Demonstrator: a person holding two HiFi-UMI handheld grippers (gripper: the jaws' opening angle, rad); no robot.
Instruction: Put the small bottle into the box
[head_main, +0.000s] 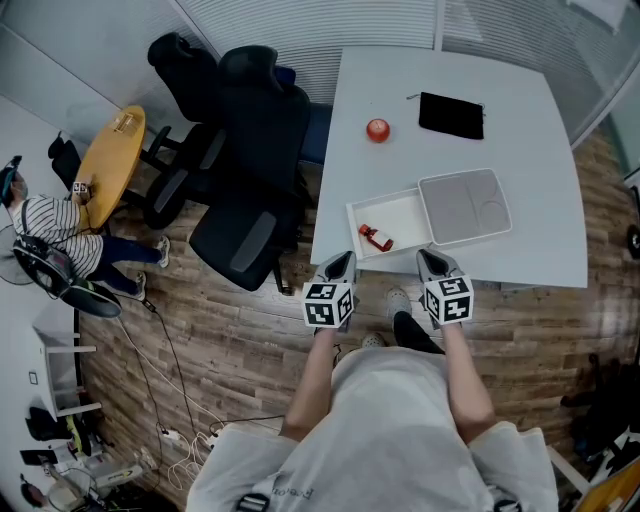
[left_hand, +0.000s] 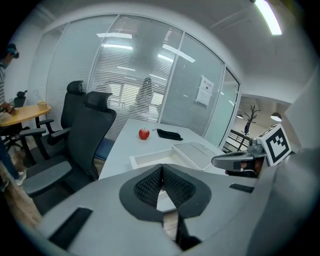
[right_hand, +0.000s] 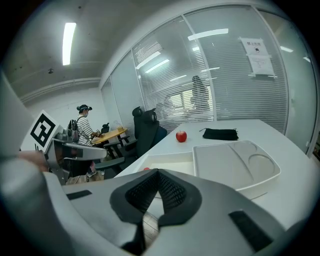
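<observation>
**Both grippers clenched, empty**

The left gripper (left_hand: 161, 172) and right gripper (right_hand: 157, 182) are held with jaws pressed together, nothing between them, just off the near edge of the tabletop (head_main: 520, 90). The small bottle (head_main: 376, 238) is laid inside the open box (head_main: 405, 215) at that edge, toward the left corner. In the right gripper view only a red sliver of it is shown; in the left gripper view it is hidden by the box wall.

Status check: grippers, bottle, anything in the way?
Both shut, empty: left gripper, right gripper, at near edge of table. Open box holds small bottle, lid beside it. Nothing blocking.
</observation>
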